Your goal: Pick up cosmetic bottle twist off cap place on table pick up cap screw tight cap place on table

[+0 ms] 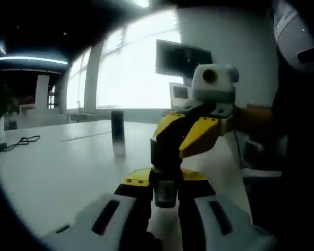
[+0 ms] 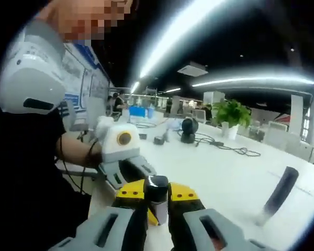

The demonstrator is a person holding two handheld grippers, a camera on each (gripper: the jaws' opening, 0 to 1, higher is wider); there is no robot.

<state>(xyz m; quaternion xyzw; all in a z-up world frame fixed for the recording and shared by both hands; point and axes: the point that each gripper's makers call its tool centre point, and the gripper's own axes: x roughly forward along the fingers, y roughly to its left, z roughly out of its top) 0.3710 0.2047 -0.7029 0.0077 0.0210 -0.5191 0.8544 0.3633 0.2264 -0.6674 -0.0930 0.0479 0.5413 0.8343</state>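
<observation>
In the left gripper view the left gripper [image 1: 166, 209] rises from the bottom with its pale grey jaws drawn in around a small dark cosmetic bottle [image 1: 165, 192], which sits upright between them above the white table [image 1: 52, 172]. The right gripper [image 1: 184, 137], yellow and black, comes in from the right and reaches down onto the top of that same bottle, so the two tools meet on it; its tips sit at the bottle's upper end, where the cap would be (the cap itself is too dark and too hidden to pick out there). In the right gripper view the right gripper [image 2: 158, 209] has its jaws pressed to either side of the bottle [image 2: 158, 201], whose glossy dark cap [image 2: 157, 184] shows at the top, close to the lens; the left gripper [image 2: 126, 168] closes on it from the far side, its yellow-edged jaw tips against the bottle. Well apart from both tools, a taller dark cylinder [image 1: 118, 132] stands upright on the table, seen leaning at the lower right in the right gripper view [image 2: 279, 194]. A black cable [image 1: 18, 142] lies at the table's far left, and a potted plant [image 2: 231, 114] stands farther back.
</observation>
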